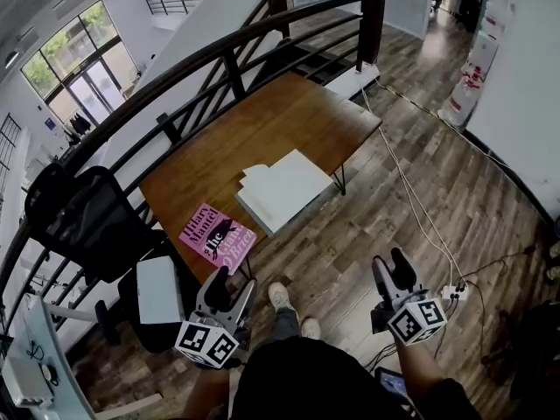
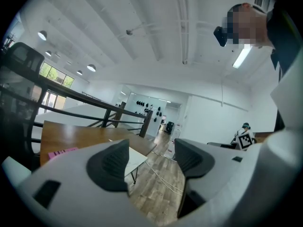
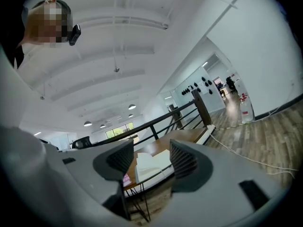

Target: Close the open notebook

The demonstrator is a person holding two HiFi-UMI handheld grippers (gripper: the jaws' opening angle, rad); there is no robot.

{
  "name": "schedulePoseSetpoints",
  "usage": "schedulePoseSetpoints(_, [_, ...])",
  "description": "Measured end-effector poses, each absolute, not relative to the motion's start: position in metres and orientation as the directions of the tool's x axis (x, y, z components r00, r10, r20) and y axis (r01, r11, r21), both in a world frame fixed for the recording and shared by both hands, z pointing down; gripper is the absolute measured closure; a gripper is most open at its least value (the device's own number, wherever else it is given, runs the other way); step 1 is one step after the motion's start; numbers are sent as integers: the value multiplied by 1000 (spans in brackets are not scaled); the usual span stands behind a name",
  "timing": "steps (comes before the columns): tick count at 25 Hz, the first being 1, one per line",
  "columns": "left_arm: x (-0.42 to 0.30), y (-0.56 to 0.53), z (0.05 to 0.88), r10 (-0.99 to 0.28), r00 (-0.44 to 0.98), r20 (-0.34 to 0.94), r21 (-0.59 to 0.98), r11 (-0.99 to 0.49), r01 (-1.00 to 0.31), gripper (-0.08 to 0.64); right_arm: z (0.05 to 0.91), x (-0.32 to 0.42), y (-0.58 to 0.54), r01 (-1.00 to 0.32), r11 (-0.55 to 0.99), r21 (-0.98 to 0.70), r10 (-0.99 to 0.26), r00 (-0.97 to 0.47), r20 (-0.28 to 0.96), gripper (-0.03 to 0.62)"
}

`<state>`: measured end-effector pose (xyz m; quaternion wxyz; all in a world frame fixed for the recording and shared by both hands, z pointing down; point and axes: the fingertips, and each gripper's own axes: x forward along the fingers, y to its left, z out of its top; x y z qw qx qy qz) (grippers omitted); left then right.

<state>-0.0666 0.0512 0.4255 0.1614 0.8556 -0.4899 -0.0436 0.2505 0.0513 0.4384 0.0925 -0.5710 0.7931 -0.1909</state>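
Open notebook [image 1: 284, 189]: thick and white, its plain pages spread flat and facing up, lying askew at the near edge of the wooden table [image 1: 262, 121], its near corner possibly overhanging that edge slightly.

The left gripper [image 2: 152, 144] hides most of the notebook [image 2: 135, 159] and all but 1 corner of the book [image 2: 61, 152] in its own view, while in the head view the notebook's pages are too small to show any writing.
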Motion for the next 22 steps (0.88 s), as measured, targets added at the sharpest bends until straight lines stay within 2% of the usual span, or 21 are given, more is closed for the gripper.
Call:
schedulePoseSetpoints(13, [-59, -32, 439, -811, 581, 75, 347, -525, -777, 253, 439, 261, -8, -900, 198, -387, -963, -252, 93, 362])
schedulePoseSetpoints(22, [-83, -103, 438, -811, 582, 56, 345, -531, -774, 253, 441, 233, -81, -907, 211, -366, -960, -263, 100, 368])
